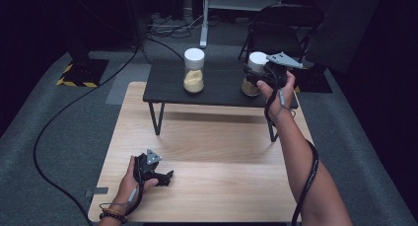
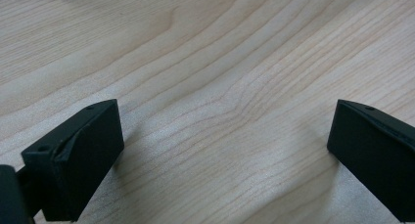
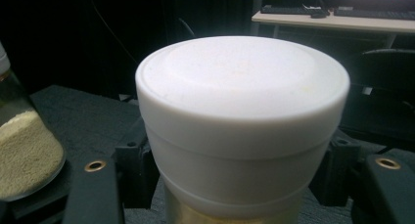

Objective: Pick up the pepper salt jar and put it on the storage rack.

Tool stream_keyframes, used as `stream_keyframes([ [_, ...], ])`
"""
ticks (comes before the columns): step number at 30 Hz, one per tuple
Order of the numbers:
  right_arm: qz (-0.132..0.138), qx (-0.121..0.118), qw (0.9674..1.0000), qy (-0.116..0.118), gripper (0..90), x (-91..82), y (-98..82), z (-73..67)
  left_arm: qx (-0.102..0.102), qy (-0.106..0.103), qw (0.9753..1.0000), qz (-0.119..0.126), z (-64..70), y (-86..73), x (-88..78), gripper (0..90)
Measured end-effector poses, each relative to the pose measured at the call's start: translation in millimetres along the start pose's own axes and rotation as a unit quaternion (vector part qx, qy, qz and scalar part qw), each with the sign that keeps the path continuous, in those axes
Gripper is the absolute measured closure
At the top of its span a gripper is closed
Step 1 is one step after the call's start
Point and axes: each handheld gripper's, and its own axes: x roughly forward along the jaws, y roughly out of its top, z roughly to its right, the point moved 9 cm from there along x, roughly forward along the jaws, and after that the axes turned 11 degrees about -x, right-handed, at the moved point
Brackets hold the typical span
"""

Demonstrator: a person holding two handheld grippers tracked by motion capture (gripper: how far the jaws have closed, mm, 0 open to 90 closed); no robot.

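A jar with a white lid (image 1: 257, 61) and tan contents stands at the right end of a small black table (image 1: 222, 90). My right gripper (image 1: 254, 79) reaches in from the near side, and its jaws are closed on the jar just under the lid. In the right gripper view the white lid (image 3: 240, 111) looms large and the black fingers (image 3: 134, 172) press against both sides of the jar. My left gripper (image 1: 165, 178) rests low on the wooden table (image 1: 212, 152) at the front left. Its jaws stand wide apart (image 2: 225, 131) over bare wood.
A second white-lidded jar (image 1: 193, 70), half full of tan grains, stands left of centre on the black table and appears at the left edge of the right gripper view (image 3: 22, 155). A folding chair (image 1: 281, 28) and cables (image 1: 167, 28) lie behind, on grey floor.
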Motion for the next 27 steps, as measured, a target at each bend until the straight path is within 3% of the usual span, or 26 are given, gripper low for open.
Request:
stream_keyframes([
  [3,0.001,0.009,0.9999,0.014,31.1,-0.5,-0.7,4.9,0.000,0.000,1.0000,0.000,-0.1,0.0,0.0,0.4],
  [9,0.003,0.002,0.9999,0.012,23.3,-1.3,0.7,4.8,0.000,0.000,1.0000,0.000,0.0,0.0,0.0,0.4],
  [15,-0.019,-0.008,0.9996,0.020,13.8,3.9,-1.3,5.5,0.001,-0.001,1.0000,0.000,-0.1,0.1,0.1,0.4],
  [19,-0.012,-0.016,0.9997,0.014,3.0,5.2,-3.7,2.8,0.001,-0.001,1.0000,0.000,-0.2,0.1,0.1,0.4],
  [27,-0.018,-0.034,0.9992,-0.008,2.7,2.9,-3.9,-0.8,0.002,-0.002,1.0000,-0.001,-0.2,0.3,0.1,0.4],
])
